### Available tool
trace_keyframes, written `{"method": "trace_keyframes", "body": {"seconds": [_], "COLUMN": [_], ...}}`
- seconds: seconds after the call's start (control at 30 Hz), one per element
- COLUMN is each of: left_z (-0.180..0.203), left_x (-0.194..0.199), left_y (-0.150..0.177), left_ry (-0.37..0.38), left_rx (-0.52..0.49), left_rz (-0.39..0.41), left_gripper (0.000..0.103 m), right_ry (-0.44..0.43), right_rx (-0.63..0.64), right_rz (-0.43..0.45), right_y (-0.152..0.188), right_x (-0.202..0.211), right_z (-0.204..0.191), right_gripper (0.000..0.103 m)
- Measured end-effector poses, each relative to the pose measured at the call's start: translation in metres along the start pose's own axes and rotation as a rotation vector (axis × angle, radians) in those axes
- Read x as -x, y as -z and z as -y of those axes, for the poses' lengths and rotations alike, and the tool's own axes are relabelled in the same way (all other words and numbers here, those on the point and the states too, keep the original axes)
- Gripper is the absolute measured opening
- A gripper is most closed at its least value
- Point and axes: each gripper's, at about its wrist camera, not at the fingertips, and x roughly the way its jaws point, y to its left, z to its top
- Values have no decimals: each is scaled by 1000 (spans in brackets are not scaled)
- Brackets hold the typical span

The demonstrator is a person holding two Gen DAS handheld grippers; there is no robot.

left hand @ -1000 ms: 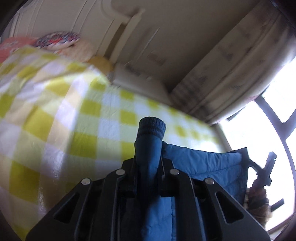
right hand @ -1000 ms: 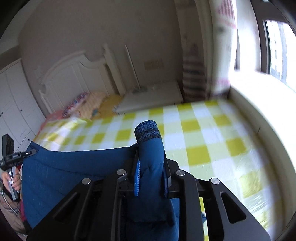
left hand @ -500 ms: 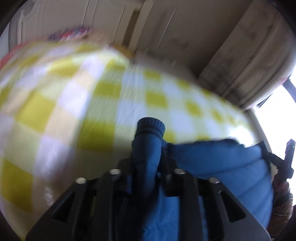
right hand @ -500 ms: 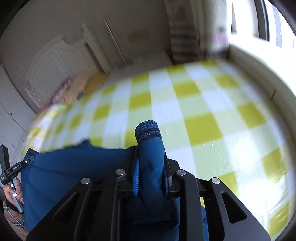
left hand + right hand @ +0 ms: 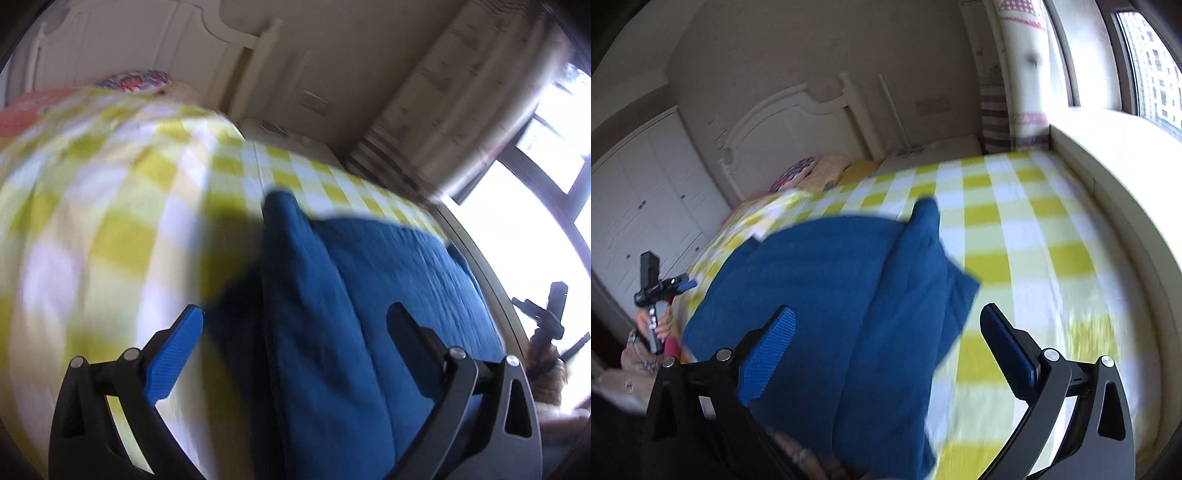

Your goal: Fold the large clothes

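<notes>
A blue padded jacket (image 5: 369,295) lies on the yellow-and-white checked bed (image 5: 110,240). One of its sleeves (image 5: 284,229) points away from me. My left gripper (image 5: 295,312) is opening its jaws wide; the sleeve lies loose between them and the pads touch nothing. In the right wrist view the same jacket (image 5: 831,277) spreads to the left, with the other sleeve (image 5: 923,229) stretched over the checked bed (image 5: 1015,240). My right gripper (image 5: 886,312) is likewise opening, the cloth below and between its jaws but not pinched.
A white headboard (image 5: 798,122) and pillows (image 5: 812,170) are at the far end. A pale window ledge (image 5: 1126,166) runs along the bed's right side. White wardrobe doors (image 5: 635,184) stand on the left. A person's hand (image 5: 661,325) is at the bed's left edge.
Both grippers were shut on the jacket's sleeves; they carried them down over the bed, then let go. The sleeves now lie loose between wide jaws.
</notes>
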Motion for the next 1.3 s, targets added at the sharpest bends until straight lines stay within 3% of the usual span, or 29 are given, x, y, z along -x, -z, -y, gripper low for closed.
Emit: {"method": "trace_keyframes", "body": {"seconds": [0.17, 0.27, 0.33, 0.53, 0.6, 0.63, 0.87, 0.97, 1.03, 1.07, 1.1, 1.17, 1.2, 1.3], "left_z": [2, 9, 17, 37, 38, 37, 10, 13, 18, 21, 24, 30, 36, 52], "left_x": [18, 23, 20, -1, -4, -3, 9, 3, -2, -3, -3, 11, 20, 33], "left_y": [72, 95, 105, 113, 114, 115, 122, 119, 116, 116, 114, 105, 100, 92], "left_ry": [43, 97, 120, 81, 63, 66, 240, 232, 216, 192, 166, 153, 161, 141], "left_rx": [24, 19, 0, -69, -100, -113, -4, -48, -77, -79, -80, -71, -81, -131], "left_rz": [-44, -45, -50, -70, -73, -70, -7, -24, -25, -18, -11, 46, 79, 124], "left_gripper": [99, 99, 100, 99, 88, 87, 85, 87, 89, 80, 51, 31, 26, 24], "right_ry": [-17, -69, -97, -89, -94, -97, -193, -226, -249, -242, -214, -153, -143, -123], "right_rx": [-40, -47, -38, 10, 21, 25, 5, 49, 44, 46, 61, 103, 126, 181], "right_rz": [-69, -58, -45, -12, 6, 11, 18, 1, -6, 2, 21, 73, 109, 147], "right_y": [77, 93, 94, 95, 96, 97, 95, 93, 92, 92, 90, 82, 75, 63], "right_x": [0, -7, -8, -16, -14, -12, -14, -19, -26, -26, -24, -12, -2, 13], "right_z": [6, 6, 4, -5, -6, -5, 9, 8, 11, 9, 2, -15, -24, -37], "right_gripper": [93, 81, 79, 71, 68, 68, 68, 68, 63, 56, 48, 35, 31, 30]}}
